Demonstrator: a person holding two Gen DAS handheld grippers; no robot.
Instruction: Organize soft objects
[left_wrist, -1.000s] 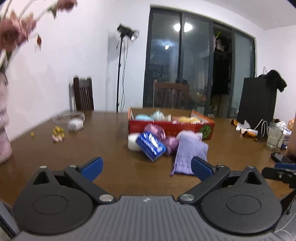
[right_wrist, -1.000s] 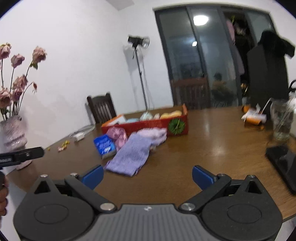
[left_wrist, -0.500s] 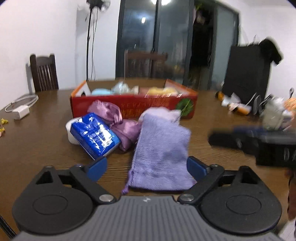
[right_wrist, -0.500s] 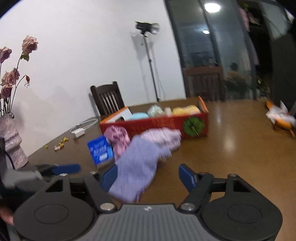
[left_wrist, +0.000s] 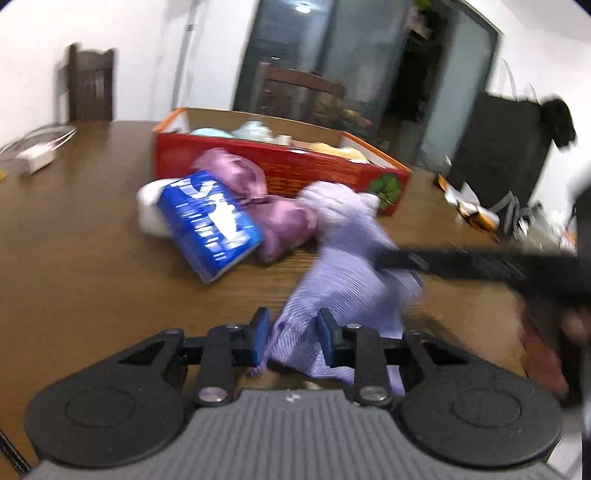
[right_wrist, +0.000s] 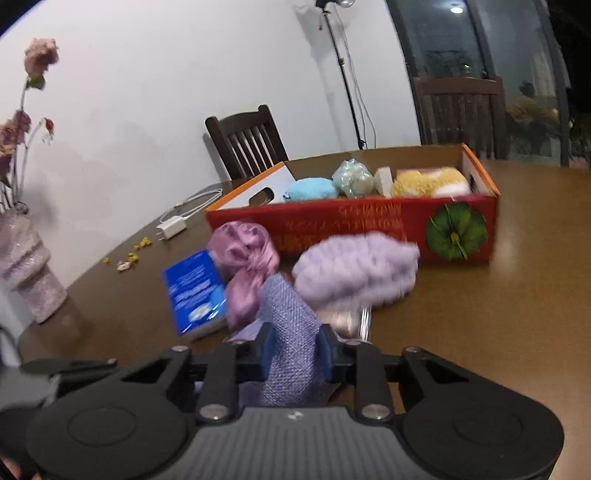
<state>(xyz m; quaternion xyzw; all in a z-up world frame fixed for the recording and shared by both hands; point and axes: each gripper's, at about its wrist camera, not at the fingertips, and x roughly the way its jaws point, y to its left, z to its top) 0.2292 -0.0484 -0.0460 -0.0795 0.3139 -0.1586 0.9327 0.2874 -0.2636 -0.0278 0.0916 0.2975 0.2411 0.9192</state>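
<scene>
A lilac knitted cloth (left_wrist: 343, 280) lies on the brown table, bunched up. My left gripper (left_wrist: 293, 341) is shut on its near end. My right gripper (right_wrist: 293, 349) is shut on the same cloth (right_wrist: 291, 325), and its black finger reaches in from the right in the left wrist view (left_wrist: 443, 264). Behind lie a fluffy lilac piece (right_wrist: 356, 271), a pink satin pouch (right_wrist: 243, 271) and a blue tissue pack (right_wrist: 194, 291). A red cardboard box (right_wrist: 351, 230) holds several soft items.
A white roll (left_wrist: 147, 214) sits behind the blue pack. A white charger with cable (right_wrist: 171, 223) and a wooden chair (right_wrist: 247, 140) are at the back left. A pink vase with dried roses (right_wrist: 27, 273) stands at the left table edge. Clutter (left_wrist: 476, 210) lies far right.
Both grippers moved in on the lilac cloth and closed on it, left on the near end, right from the right side. The cloth is now bunched and lifted.
</scene>
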